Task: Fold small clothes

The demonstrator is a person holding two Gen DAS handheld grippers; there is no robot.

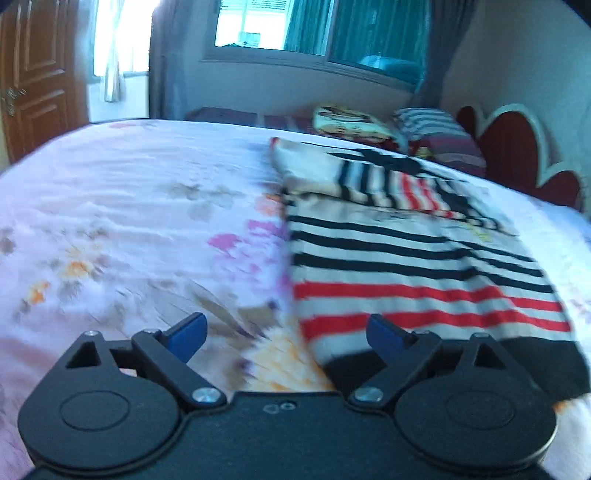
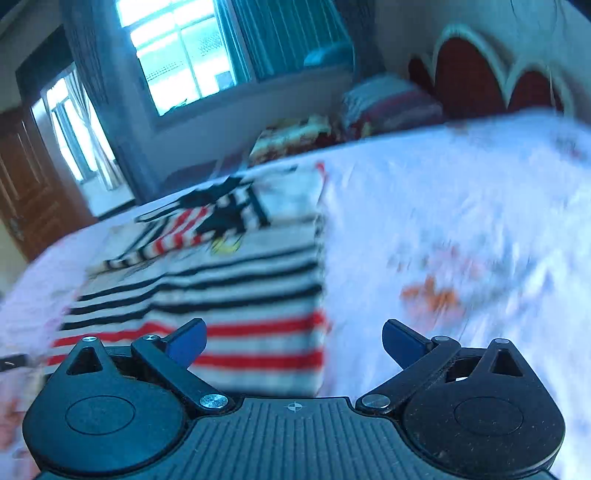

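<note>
A small striped garment (image 1: 406, 258), white with black and red stripes and a dark hem, lies flat on the bed, its sides folded in. My left gripper (image 1: 286, 338) is open and empty just above the garment's near left corner. In the right wrist view the same garment (image 2: 229, 295) lies ahead and to the left. My right gripper (image 2: 293, 341) is open and empty over the garment's near right edge. Both views are blurred.
The bed has a pale floral sheet (image 1: 129, 221). Pillows and a folded blanket (image 1: 406, 129) lie at the red headboard (image 1: 517, 147). A window (image 1: 295, 26) and a wooden door (image 1: 37, 74) are beyond the bed.
</note>
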